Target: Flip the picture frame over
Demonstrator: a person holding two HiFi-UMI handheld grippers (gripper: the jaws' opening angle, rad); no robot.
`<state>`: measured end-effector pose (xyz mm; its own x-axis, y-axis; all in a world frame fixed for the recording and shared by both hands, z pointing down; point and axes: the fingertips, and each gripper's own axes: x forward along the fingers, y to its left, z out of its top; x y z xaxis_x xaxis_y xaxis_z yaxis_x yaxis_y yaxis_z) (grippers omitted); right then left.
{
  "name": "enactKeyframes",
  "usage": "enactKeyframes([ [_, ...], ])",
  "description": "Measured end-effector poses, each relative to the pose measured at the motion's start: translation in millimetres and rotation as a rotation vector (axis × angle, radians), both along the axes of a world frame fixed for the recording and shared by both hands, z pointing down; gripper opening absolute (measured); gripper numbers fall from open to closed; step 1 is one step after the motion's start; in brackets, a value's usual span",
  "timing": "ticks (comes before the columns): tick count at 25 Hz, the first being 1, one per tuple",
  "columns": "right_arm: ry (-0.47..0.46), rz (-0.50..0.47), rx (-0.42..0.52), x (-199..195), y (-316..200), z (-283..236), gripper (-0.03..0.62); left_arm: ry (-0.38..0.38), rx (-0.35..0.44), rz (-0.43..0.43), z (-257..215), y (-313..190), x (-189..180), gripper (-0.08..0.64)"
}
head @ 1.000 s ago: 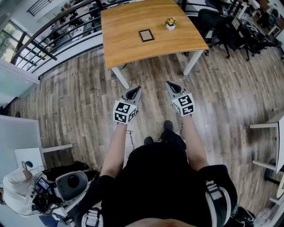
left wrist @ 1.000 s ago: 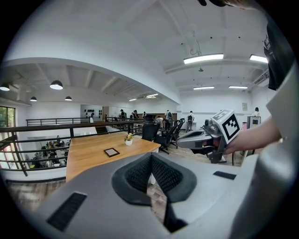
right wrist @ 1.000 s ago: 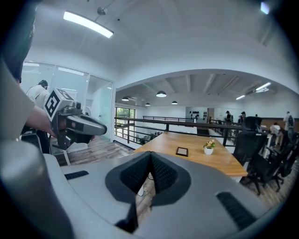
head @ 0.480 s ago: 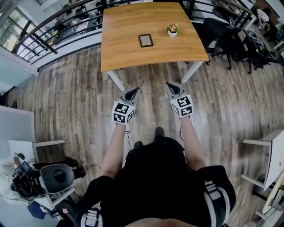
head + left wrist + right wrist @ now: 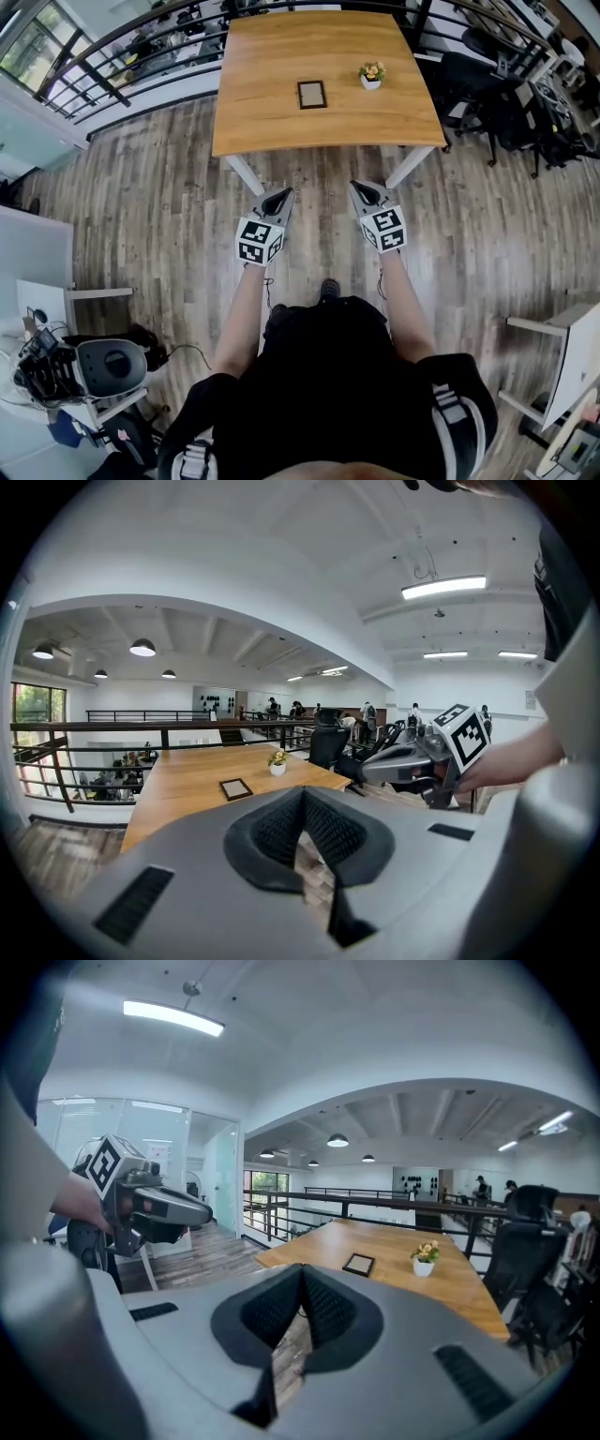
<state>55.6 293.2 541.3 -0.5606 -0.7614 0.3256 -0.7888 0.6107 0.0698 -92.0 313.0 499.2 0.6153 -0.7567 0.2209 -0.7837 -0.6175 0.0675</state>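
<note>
the picture frame (image 5: 311,94) lay flat near the middle of the worktop (image 5: 272,127), well apart from both grippers and untouched. the left gripper (image 5: 279,197) had its jaws pressed together with nothing between them; only floorboards showed past their tips in its own view. the right gripper (image 5: 364,192) was the same, jaws closed on nothing. the two were held side by side in front of the person, pointing a little downward toward the worktop, over the wooden floor (image 5: 159,216) and short of the worktop's near edge. a small potted plant (image 5: 372,75) stood near the frame, to its right in the head view, with clear wood between them. office chairs (image 5: 487,103) sat off the worktop's right side and a railing (image 5: 141,56) ran behind its left.

by the look of it the task was at its reach-in step: the flip itself had not begun. the next move would call for bringing the grippers over the worktop and parting at least one pair of jaws. the frame was thin and lay flush, so an edge would likely need catching and lifting before it could be turned, perhaps with the other gripper steadying it, while staying off the plant. which face was up could not be told.
</note>
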Motion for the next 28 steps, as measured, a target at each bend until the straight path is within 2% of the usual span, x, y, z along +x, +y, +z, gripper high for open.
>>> enactKeyframes([
  [11, -0.022, -0.028, -0.015, 20, -28, 3, 0.008, -0.013, -0.009, -0.021, 2, -25, 30, 0.021],
  [20, -0.031, -0.047, -0.034, 24, -40, 5, 0.008, -0.022, -0.012, -0.043, -1, -40, 33, 0.021],
  [28, -0.04, -0.021, -0.045, 24, -51, 8, 0.008, -0.023, -0.016, -0.018, 2, -55, 34, 0.021],
])
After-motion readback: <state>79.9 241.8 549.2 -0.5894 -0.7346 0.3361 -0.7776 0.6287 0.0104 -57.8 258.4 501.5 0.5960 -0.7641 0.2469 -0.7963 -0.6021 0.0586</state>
